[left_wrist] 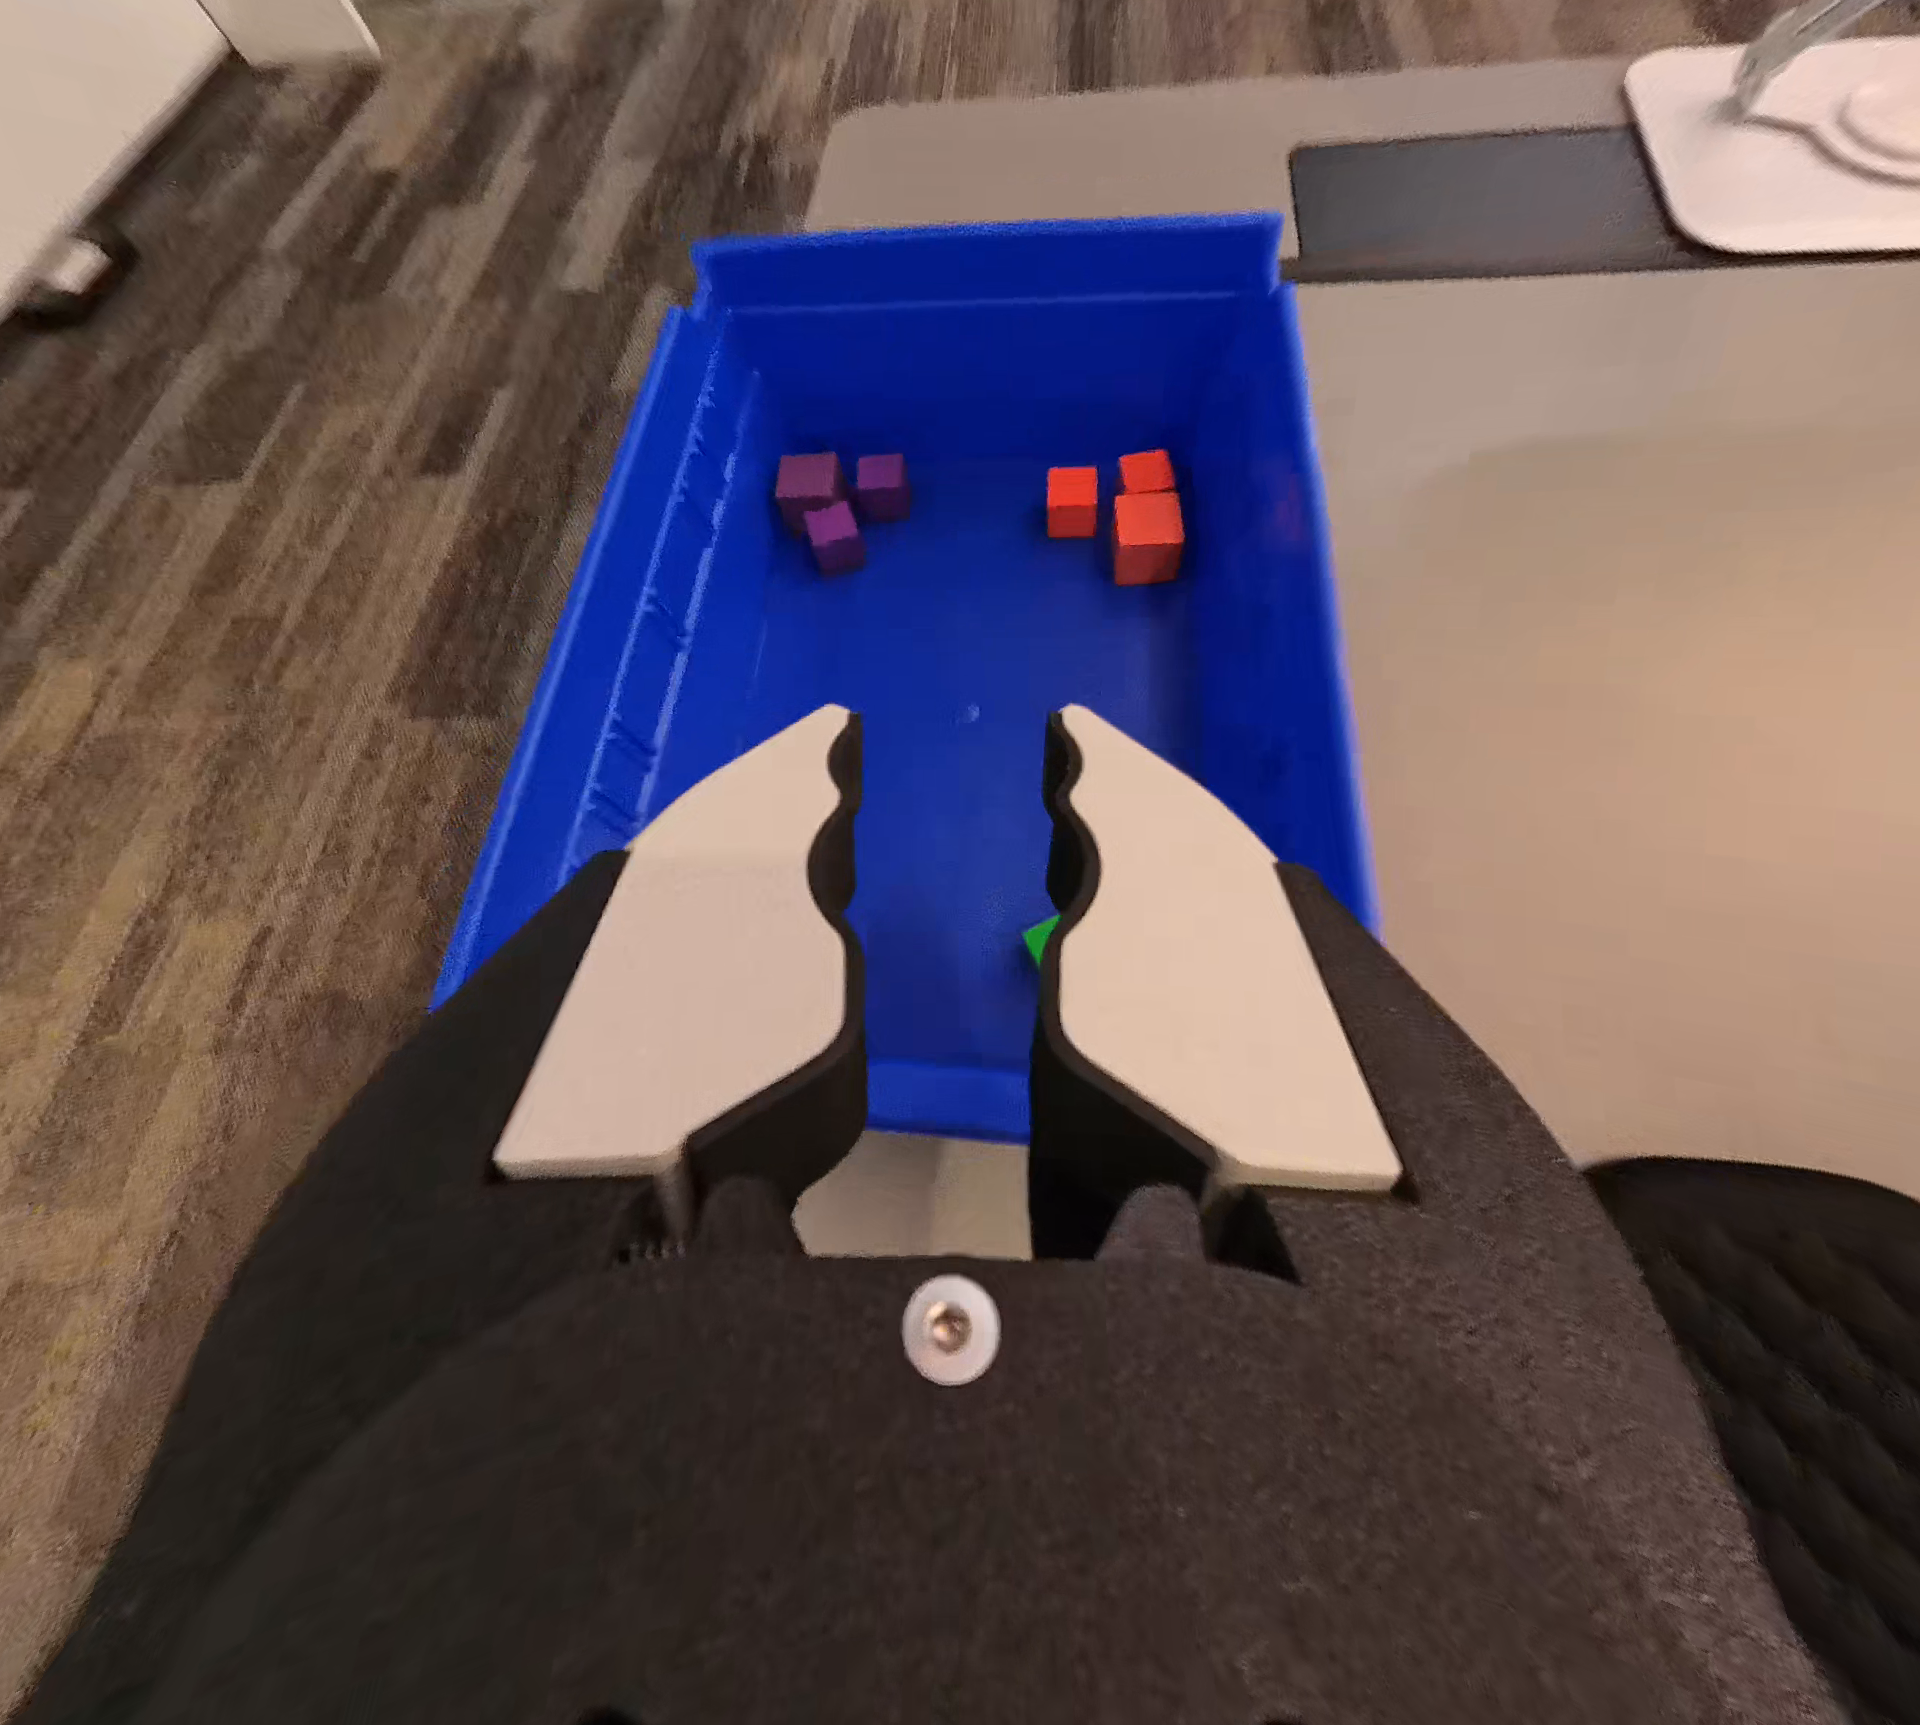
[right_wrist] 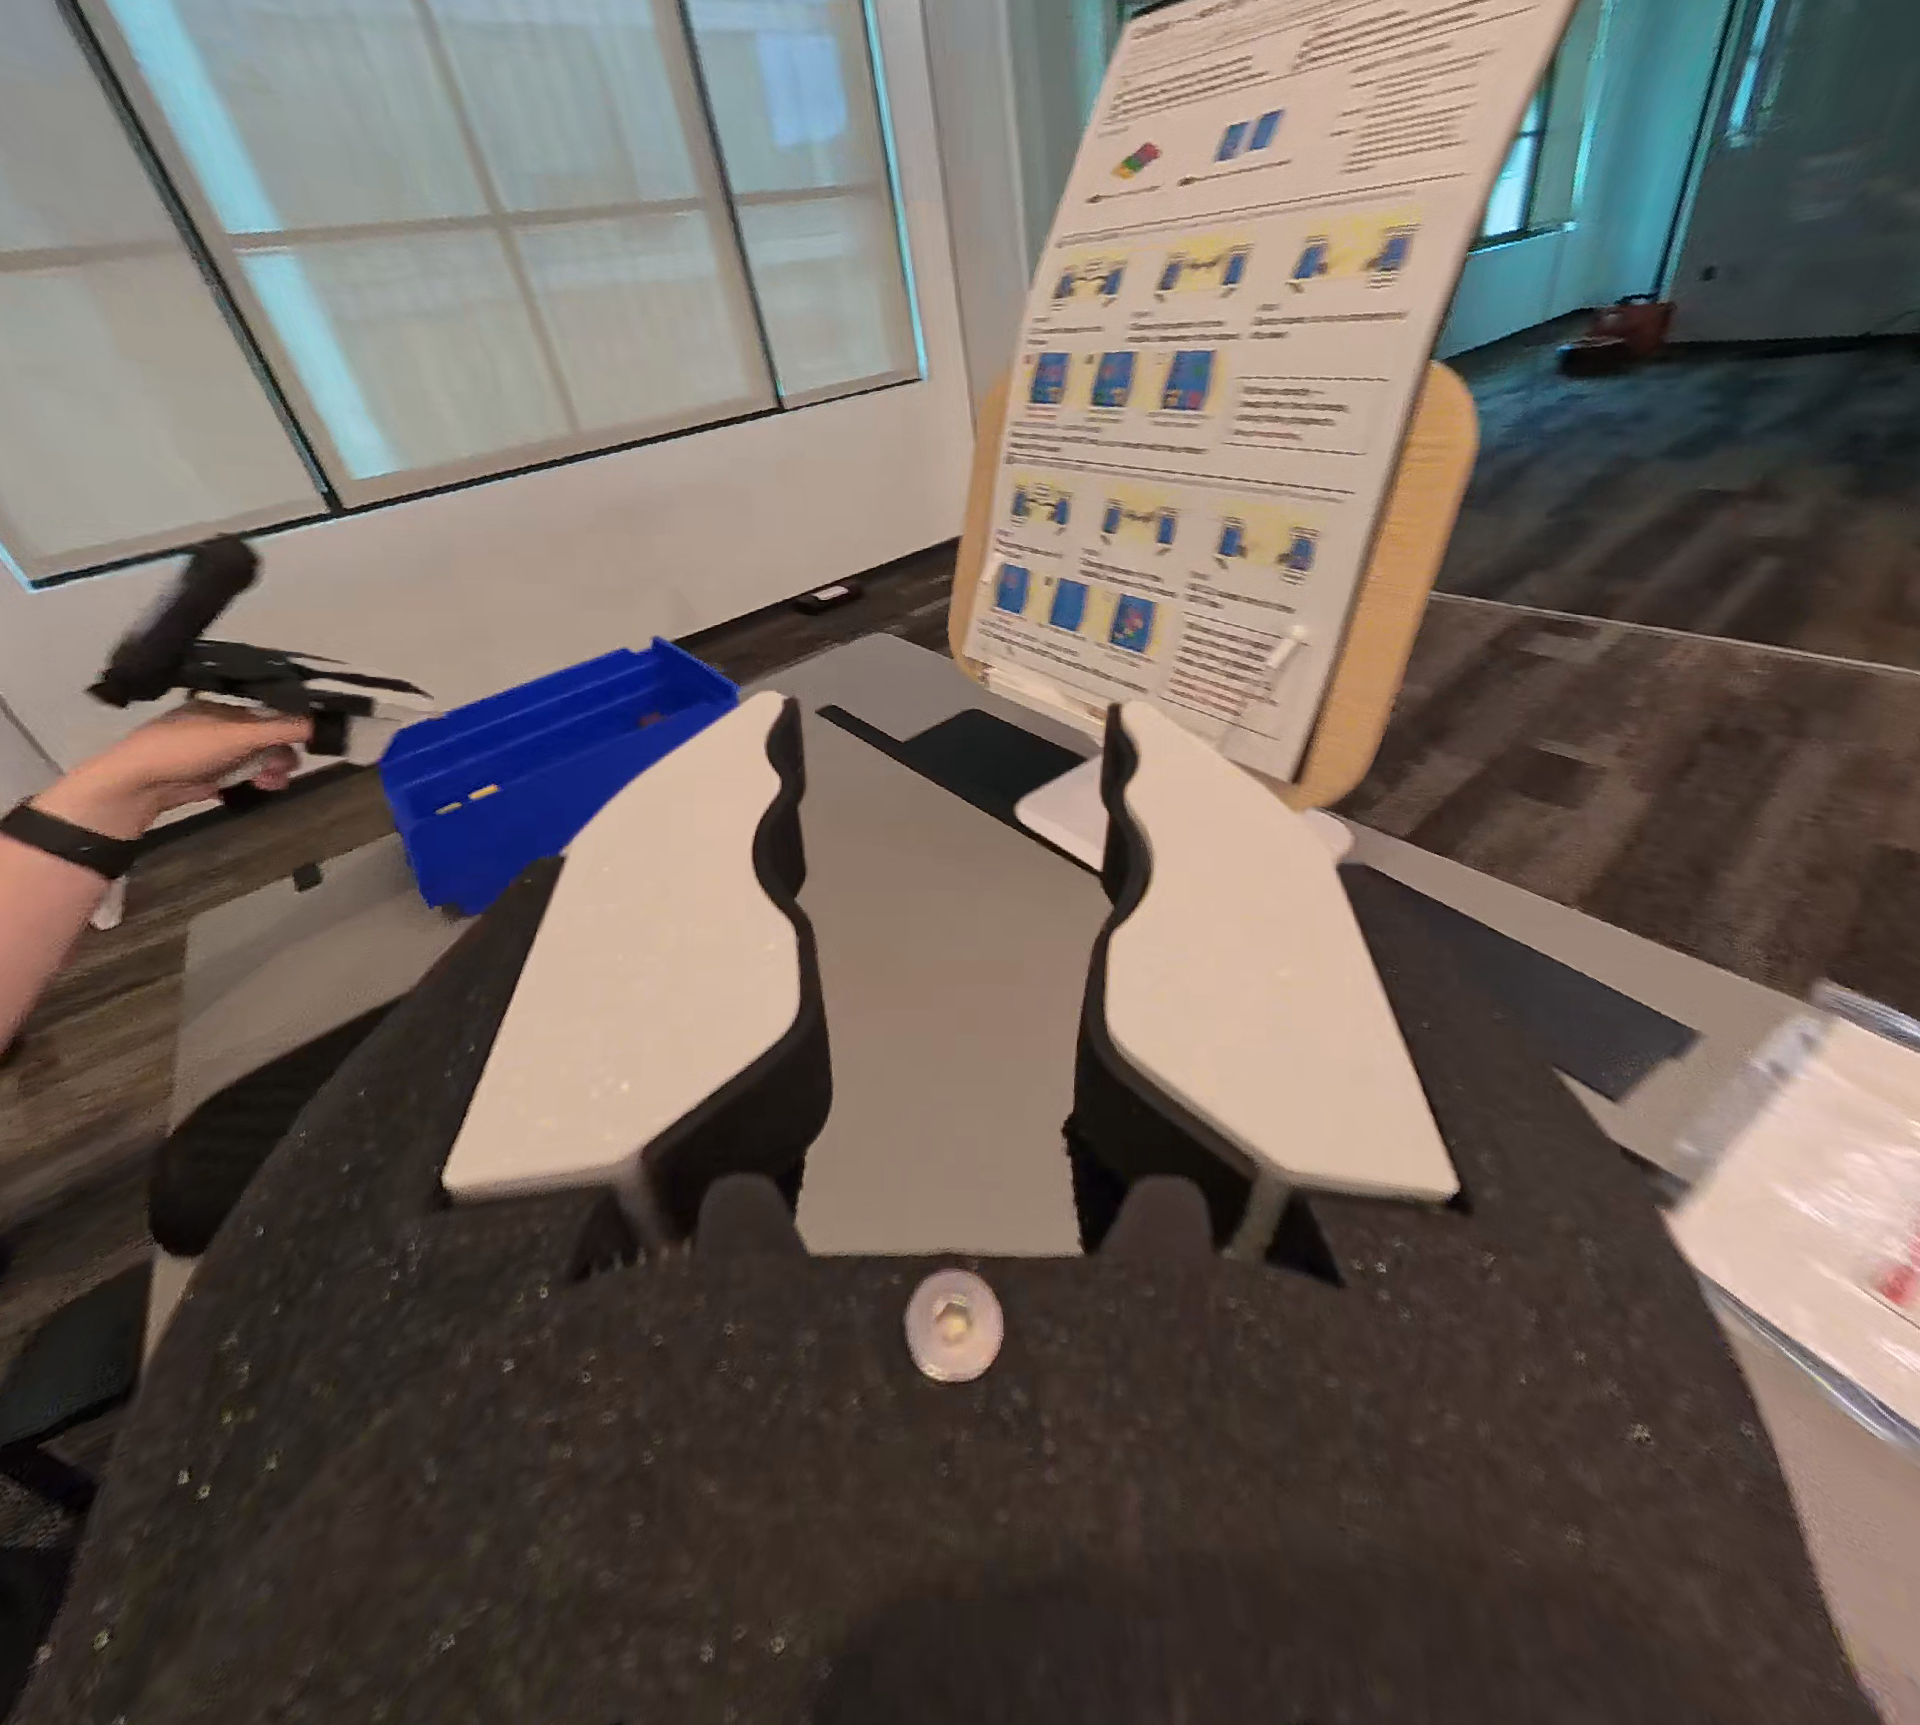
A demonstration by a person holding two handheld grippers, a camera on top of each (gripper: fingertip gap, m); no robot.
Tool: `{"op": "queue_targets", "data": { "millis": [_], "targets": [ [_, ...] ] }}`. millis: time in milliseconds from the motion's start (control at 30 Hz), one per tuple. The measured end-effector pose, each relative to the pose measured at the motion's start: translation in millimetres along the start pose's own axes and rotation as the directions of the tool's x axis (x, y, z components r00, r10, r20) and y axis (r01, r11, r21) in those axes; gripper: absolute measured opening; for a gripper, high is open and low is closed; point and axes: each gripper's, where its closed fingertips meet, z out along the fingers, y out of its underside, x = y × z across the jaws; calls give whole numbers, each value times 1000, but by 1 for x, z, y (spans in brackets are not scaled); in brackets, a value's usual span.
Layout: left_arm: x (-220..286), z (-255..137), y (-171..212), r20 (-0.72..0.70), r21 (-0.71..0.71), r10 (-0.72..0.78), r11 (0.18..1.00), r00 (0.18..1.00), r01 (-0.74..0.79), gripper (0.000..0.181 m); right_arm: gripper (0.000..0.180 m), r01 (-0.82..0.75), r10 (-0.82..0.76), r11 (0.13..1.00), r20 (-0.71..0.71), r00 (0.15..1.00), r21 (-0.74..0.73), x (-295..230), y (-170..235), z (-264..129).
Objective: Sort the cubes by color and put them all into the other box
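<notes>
The left gripper [left_wrist: 954, 719] hangs over the blue box [left_wrist: 1283, 595], jaws parted and empty. Ahead of its jaws lie three purple cubes [left_wrist: 836, 496] to the left and three red cubes [left_wrist: 1127, 506] to the right. The right gripper [right_wrist: 948, 714], jaws wide, holds nothing above the bare desk [right_wrist: 914, 948].

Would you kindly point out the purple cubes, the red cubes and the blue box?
purple cubes [left_wrist: 837, 499]: left wrist view, middle of the cluster.
red cubes [left_wrist: 1122, 512]: left wrist view, middle of the cluster.
blue box [left_wrist: 987, 262]: left wrist view, far wall.
</notes>
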Motion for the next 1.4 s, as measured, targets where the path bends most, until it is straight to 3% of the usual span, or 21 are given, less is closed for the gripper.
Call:
{"op": "queue_targets", "data": {
  "millis": [167, 300, 400, 667, 867, 1000, 1100, 1400],
  "targets": [
    [-12, 67, 13, -28, -218, -130, 968, 991, 121, 30, 54, -10, 13, 999, 91, 996, -42, -26, 14, 40],
    [-24, 116, 20, 37, -317, -162, 934, 986, 165, 32, 54, -25, 37, 993, 100, 994, -118, -22, 45, 52],
    [-32, 146, 22, 94, -363, -150, 915, 984, 174, 32, 54, -30, 43, 983, 63, 997, -182, -10, 59, 48],
    [-36, 196, 32, 159, -452, -138, 870, 978, 196, 31, 53, -91, 94, 984, 14, 995, -151, 13, 57, 33],
    [-46, 209, 45, 214, -512, -55, 844, 975, 160, 26, 53, -93, 95, 983, 7, 995, -156, 17, 58, 30],
    [-53, 214, 45, 236, -465, -41, 873, 971, 150, 0, 53, -92, 95, 979, 5, 996, -179, 20, 64, 33],
    [-57, 209, 41, 240, -412, 13, 907, 971, 90, 0, 52, -94, 98, 976, 13, 995, -196, 18, 68, 35],
    [-21, 137, -18, 86, -159, 142, 979, 986, -128, 0, 52, -41, 62, 966, 75, 995, -257, -4, 78, 51]
  ]
}}
